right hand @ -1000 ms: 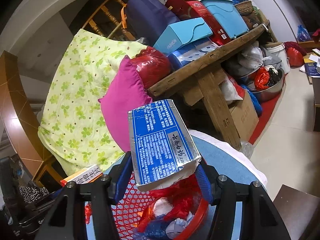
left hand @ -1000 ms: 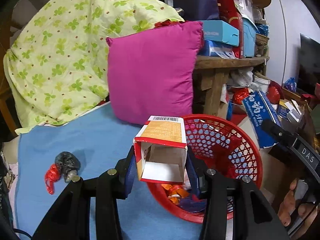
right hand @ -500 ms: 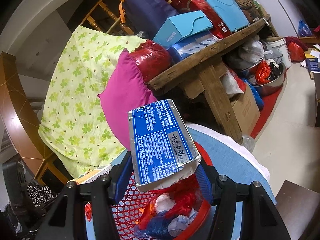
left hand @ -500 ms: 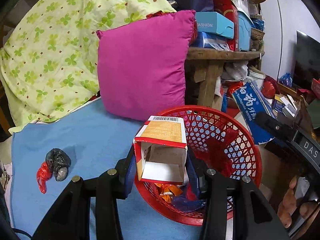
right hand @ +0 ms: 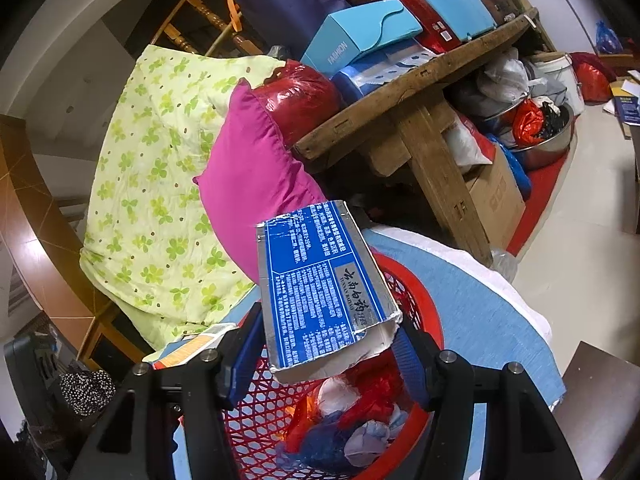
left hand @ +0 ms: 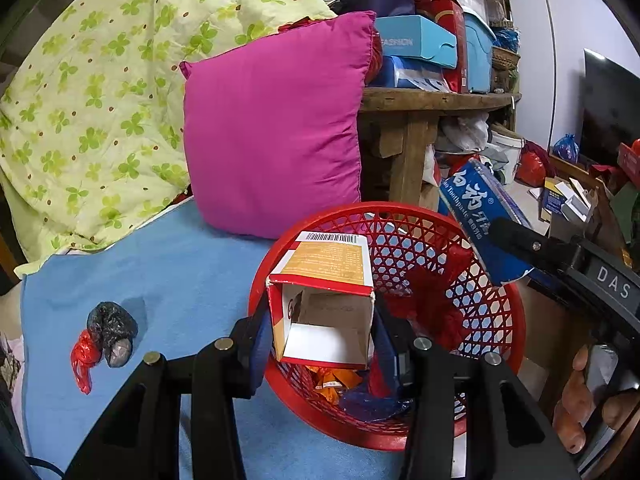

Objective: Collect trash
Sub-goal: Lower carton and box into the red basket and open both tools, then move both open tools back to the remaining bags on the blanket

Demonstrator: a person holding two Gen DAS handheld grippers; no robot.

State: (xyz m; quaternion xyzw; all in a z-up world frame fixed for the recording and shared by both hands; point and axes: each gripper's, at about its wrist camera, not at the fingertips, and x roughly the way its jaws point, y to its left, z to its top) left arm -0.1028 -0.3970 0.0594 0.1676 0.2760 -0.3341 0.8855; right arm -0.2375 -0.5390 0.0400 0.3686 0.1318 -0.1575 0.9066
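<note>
We see a green clover-print quilt [left hand: 92, 92] piled at the back of the blue-covered bed [left hand: 168, 272], with a magenta pillow [left hand: 276, 132] leaning upright in front of it, its lower edge on the blue cover. A wooden bench [left hand: 436, 100] stands beside the bed, stacked with boxes. The red mesh basket [left hand: 496, 328] sits on the blue cover near the bed's front right edge, just in front of the pillow, and it holds crumpled red, blue, white and orange wrappers.

The left claw [left hand: 322, 328] is clamped on an empty red-and-white carton [left hand: 332, 276], pads pressed to both of its sides. The carton's open end faces the camera, its barcode end points away, and it hangs over the basket's near left rim.

The right claw [right hand: 326, 344] has a flattened blue toothpaste box [right hand: 320, 292] between its pads. The left pad touches the box's side; at the right pad we cannot tell whether there is contact, so we cannot tell if the grip is firm. The box's torn open end is nearest the camera, and it is over the basket, tilted up and away. In the left wrist view the same box shows above the basket's far right rim.

A small black bag knotted with a red scrap [left hand: 106, 334] lies on the blue cover toward the bed's left edge, well apart from the basket.
</note>
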